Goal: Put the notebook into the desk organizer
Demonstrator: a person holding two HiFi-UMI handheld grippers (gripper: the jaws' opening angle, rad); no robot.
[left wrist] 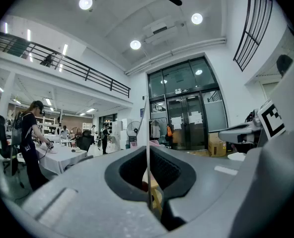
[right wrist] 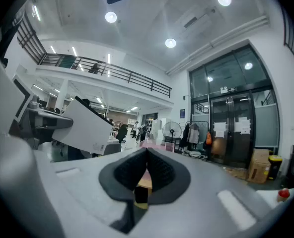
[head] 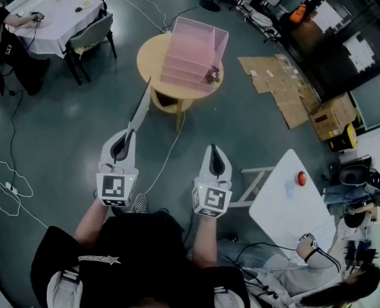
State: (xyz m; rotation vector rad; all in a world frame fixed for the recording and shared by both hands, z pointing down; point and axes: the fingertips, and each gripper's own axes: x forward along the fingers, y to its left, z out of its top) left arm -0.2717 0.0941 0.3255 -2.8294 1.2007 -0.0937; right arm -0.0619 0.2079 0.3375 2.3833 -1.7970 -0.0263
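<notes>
The left gripper [head: 131, 133] clamps the thin white notebook [head: 141, 106] by its edge; it may swing and miss the far pink plastic desk organizer [head: 190, 56]. The right gripper [head: 213, 147] is closed, empty.

Black short-sleeve tee [head: 135, 249], white star print. Left gripper [head: 129, 133], right gripper [head: 214, 148]: grey shells, black pads, square-marker cubes.

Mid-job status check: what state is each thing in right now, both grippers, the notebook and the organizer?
notebook: held on edge, in the air.
left gripper: shut on the notebook.
right gripper: shut, empty.
desk organizer: standing on the round table, no notebook inside.
</notes>
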